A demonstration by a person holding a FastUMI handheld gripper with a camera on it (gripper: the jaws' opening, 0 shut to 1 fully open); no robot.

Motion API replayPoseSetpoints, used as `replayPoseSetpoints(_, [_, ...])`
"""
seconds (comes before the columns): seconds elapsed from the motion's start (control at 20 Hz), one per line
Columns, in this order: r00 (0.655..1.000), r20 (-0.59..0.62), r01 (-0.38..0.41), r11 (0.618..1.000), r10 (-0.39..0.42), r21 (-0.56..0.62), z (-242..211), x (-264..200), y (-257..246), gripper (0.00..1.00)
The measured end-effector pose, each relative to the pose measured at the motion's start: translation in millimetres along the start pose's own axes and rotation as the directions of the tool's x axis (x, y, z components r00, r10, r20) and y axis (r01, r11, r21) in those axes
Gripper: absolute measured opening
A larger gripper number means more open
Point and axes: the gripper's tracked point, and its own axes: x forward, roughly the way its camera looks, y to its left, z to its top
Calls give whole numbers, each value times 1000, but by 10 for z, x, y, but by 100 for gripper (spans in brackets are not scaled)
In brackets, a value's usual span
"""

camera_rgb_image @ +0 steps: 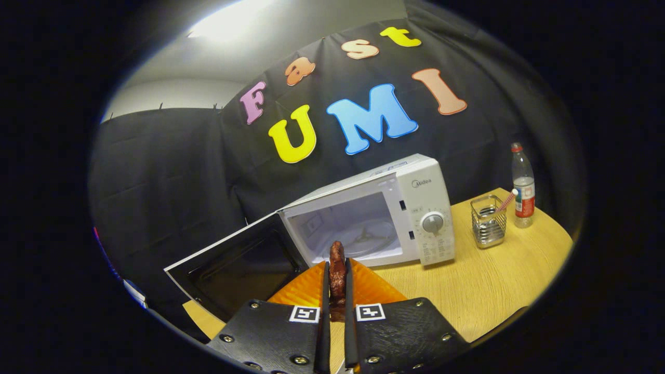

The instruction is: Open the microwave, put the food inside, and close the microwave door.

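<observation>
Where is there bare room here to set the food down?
Bare tabletop lies between the gripper, shut on the food, and the wire holder. The microwave cavity's turntable is free too. Crowded: holder and bottle at the far corner.

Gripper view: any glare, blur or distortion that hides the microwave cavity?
Gripper view: fisheye bends the table edge and microwave; ceiling light blown out; cavity evenly lit, turntable readable; open door glass dark; food pinched in the gripper, slightly soft.
</observation>
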Motion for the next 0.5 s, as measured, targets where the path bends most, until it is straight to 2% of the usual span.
replayPoseSetpoints(0.1, [1000, 5, 6, 998, -6, -60, 38, 260, 85, 11])
replayPoseSetpoints(0.3, [999, -36, 3, 998, -5, -55, -39, 863, 208, 11])
replayPoseSetpoints(0.5, [999, -29, 29, 994, -32, -102, -86, 1405, 174, 11])
